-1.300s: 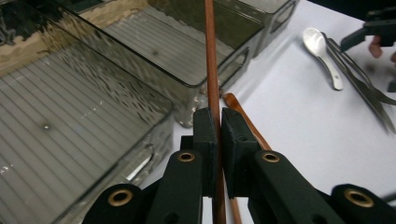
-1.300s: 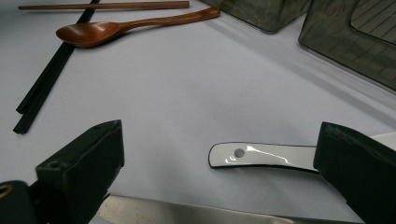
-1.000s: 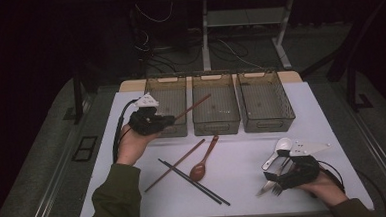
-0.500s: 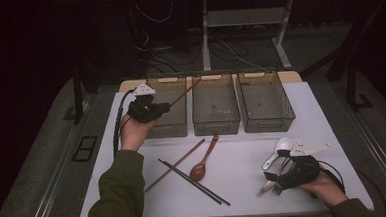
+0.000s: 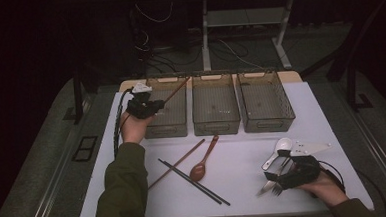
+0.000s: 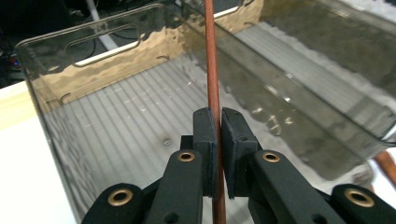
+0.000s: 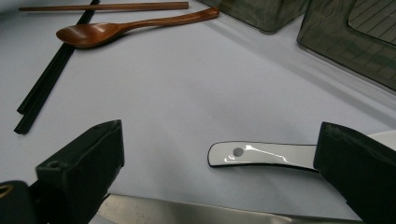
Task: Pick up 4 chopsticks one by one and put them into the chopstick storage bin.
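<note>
My left gripper (image 5: 153, 106) hovers at the near left corner of the left smoky bin (image 5: 158, 130), shut on a reddish-brown chopstick (image 5: 175, 92) that slants over the bin toward its far right corner. In the left gripper view the jaws pinch that chopstick (image 6: 211, 70) above the left bin's ribbed floor (image 6: 121, 135). My right gripper (image 5: 277, 170) rests on the table at the near right, open. A white spoon handle (image 7: 261, 155) lies between its wide-spread jaws, untouched, and a metal utensil (image 7: 196, 213) lies just below them.
Middle bin (image 5: 215, 121) and right bin (image 5: 267, 122) stand in a row with the left one. A second brown chopstick (image 5: 176, 163), a wooden spoon (image 5: 203, 160) and a black chopstick pair (image 5: 192, 181) lie mid-table. The white spoon (image 5: 278, 151) and a fork (image 5: 266, 188) lie by the right hand.
The left hand carried the chopstick farther back and left, so its tip swung from over the middle bin to over the left bin. The right hand stayed put.
</note>
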The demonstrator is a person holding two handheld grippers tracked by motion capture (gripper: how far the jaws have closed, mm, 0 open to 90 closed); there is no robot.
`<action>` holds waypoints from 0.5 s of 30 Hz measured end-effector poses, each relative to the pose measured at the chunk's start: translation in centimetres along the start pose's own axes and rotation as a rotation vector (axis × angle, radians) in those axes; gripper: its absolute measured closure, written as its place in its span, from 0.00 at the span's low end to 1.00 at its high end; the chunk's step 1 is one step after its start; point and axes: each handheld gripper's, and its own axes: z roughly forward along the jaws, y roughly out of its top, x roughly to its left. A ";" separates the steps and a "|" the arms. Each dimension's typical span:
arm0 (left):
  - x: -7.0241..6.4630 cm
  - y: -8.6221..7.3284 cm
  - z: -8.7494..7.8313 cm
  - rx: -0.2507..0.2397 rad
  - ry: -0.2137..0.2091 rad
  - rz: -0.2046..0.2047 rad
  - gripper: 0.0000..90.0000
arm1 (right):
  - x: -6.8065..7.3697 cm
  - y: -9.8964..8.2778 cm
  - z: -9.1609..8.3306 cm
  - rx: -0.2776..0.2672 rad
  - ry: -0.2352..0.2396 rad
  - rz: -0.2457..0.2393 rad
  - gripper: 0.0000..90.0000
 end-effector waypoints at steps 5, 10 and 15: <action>0.8 -0.4 0.6 0.016 0.024 -0.017 0.93 | 0.0 0.0 0.0 0.000 0.001 0.001 0.02; 1.2 -0.8 1.3 0.024 0.034 -0.036 0.93 | 0.0 0.0 0.0 -0.003 0.000 0.001 0.02; 1.3 -0.9 1.4 0.034 0.051 -0.048 0.93 | 0.0 0.0 -0.1 -0.004 0.001 0.002 0.02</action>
